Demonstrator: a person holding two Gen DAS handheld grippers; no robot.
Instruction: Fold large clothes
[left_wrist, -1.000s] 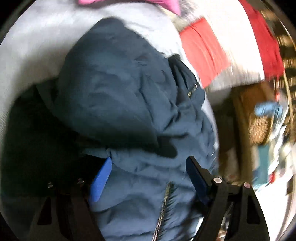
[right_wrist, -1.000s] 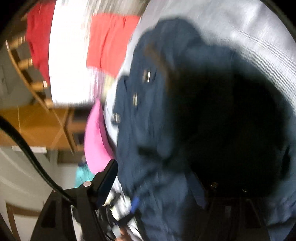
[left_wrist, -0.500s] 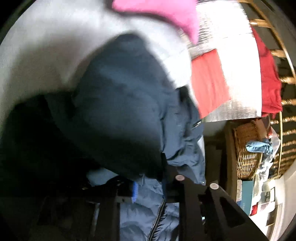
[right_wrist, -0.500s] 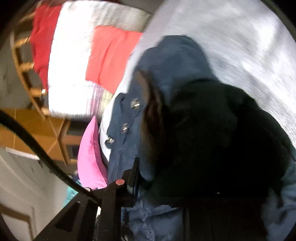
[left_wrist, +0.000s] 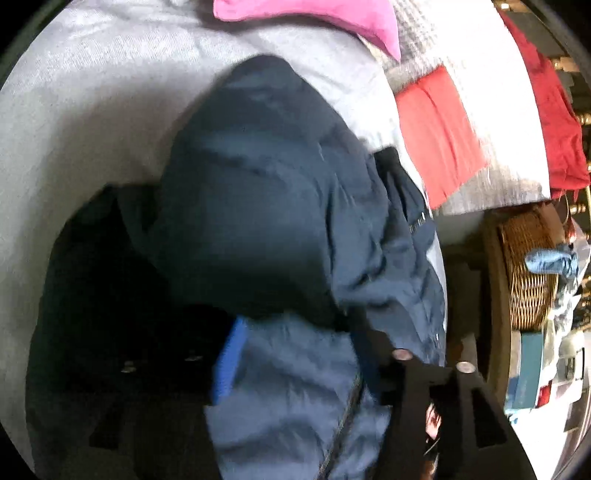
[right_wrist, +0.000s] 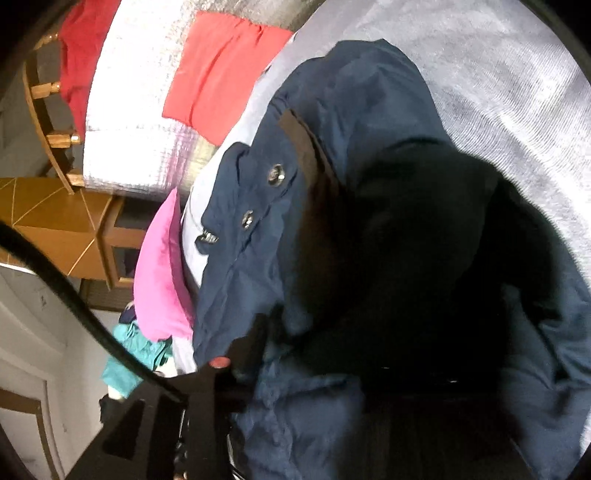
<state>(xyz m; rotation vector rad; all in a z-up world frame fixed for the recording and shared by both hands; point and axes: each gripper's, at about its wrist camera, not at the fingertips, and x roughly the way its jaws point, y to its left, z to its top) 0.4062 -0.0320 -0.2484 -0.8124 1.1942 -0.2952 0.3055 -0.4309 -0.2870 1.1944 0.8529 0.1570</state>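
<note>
A navy hooded jacket lies bunched on the grey bed sheet, hood toward the far side, zip running down near the bottom of the left wrist view. My left gripper rests on the jacket's lighter front; its jaws are opening and a fold of fabric bulges between the blue pad and the other finger. In the right wrist view the jacket shows its snap buttons and a brown strip. My right gripper is also opening over a fold; its right finger is lost in dark shadow.
A pink cloth lies beyond the hood. Red cloths lie on a pale blanket to the right. A wicker basket stands beside the bed. Wooden furniture, a teal cloth and a black cable are at the right view's left.
Both grippers stood wide a second ago, closed tight on jacket folds half a second ago, and now stand apart again. The jacket has hardly shifted.
</note>
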